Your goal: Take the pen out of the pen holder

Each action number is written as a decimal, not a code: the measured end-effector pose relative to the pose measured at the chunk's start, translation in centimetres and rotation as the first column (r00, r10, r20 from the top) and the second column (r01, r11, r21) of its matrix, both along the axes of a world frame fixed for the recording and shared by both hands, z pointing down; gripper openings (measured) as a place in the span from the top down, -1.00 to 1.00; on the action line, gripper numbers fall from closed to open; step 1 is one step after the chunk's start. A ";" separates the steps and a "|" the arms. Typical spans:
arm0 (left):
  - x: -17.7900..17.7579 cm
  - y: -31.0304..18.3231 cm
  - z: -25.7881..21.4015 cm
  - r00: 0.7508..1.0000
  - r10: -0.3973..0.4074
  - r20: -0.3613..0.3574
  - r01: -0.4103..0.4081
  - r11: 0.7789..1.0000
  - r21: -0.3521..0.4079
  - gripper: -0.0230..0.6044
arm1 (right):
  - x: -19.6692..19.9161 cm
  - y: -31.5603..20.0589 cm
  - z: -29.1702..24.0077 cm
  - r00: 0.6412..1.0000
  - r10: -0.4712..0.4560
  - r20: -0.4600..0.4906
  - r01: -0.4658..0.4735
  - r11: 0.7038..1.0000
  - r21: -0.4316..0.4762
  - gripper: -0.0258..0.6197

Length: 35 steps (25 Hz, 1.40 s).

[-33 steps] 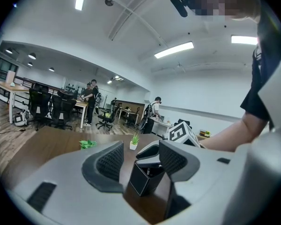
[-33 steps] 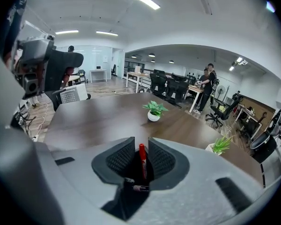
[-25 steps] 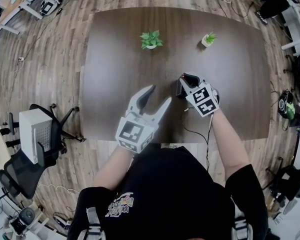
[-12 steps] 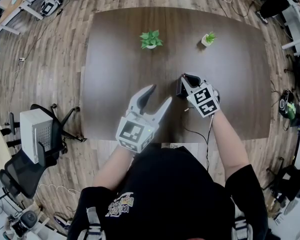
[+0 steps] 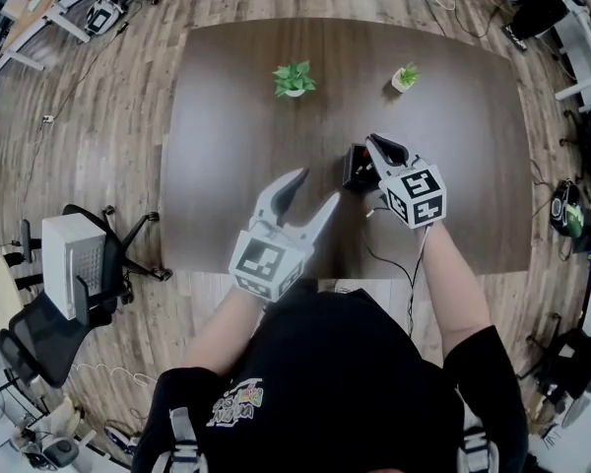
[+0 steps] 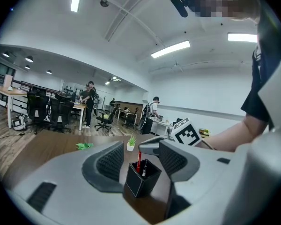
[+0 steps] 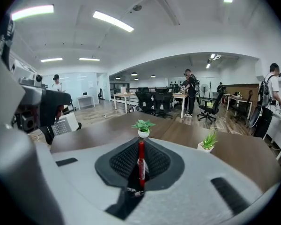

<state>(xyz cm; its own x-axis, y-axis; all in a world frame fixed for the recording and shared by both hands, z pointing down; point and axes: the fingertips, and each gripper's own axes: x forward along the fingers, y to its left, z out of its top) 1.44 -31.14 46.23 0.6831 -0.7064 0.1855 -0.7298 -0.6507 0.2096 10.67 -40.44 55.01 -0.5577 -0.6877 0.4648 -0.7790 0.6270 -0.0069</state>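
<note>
So the right gripper [image 5: 382, 150], mid-frame, is clamped tight on the red pen [image 7: 141, 165], tip seemingly inside the black pen holder [image 6: 139, 181]. The left gripper [image 5: 313, 187] gapes wide, empty.

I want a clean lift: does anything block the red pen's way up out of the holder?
Nothing visible does. The right tongs grip the red pen, nothing overhangs the holder, and the open left tongs hang aside.
</note>
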 end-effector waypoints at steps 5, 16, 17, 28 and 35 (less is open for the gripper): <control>1.0 0.9 -0.8 1.000 0.007 0.009 -0.007 1.000 0.006 0.25 | 1.0 0.5 -3.0 0.996 0.029 0.080 -0.033 0.998 0.051 0.81; 4.5 4.6 -2.7 1.000 0.007 0.023 -0.008 0.999 0.048 0.25 | 4.8 4.5 -9.6 0.981 0.036 0.193 -0.069 0.984 0.167 0.81; 4.9 5.1 -2.8 1.000 0.004 0.024 -0.005 0.999 0.052 0.25 | 5.2 5.1 -10.2 0.978 0.033 0.205 -0.069 0.982 0.175 0.81; 8.9 12.7 -4.3 0.998 -0.062 0.024 0.060 0.994 0.087 0.62 | 8.5 13.9 -14.4 0.962 -0.048 0.268 -0.021 0.969 0.248 0.81; 8.0 17.0 -3.4 0.989 -0.133 0.059 0.129 0.990 0.059 0.89 | 8.2 18.2 -13.4 0.952 -0.084 0.295 0.019 0.976 0.218 0.81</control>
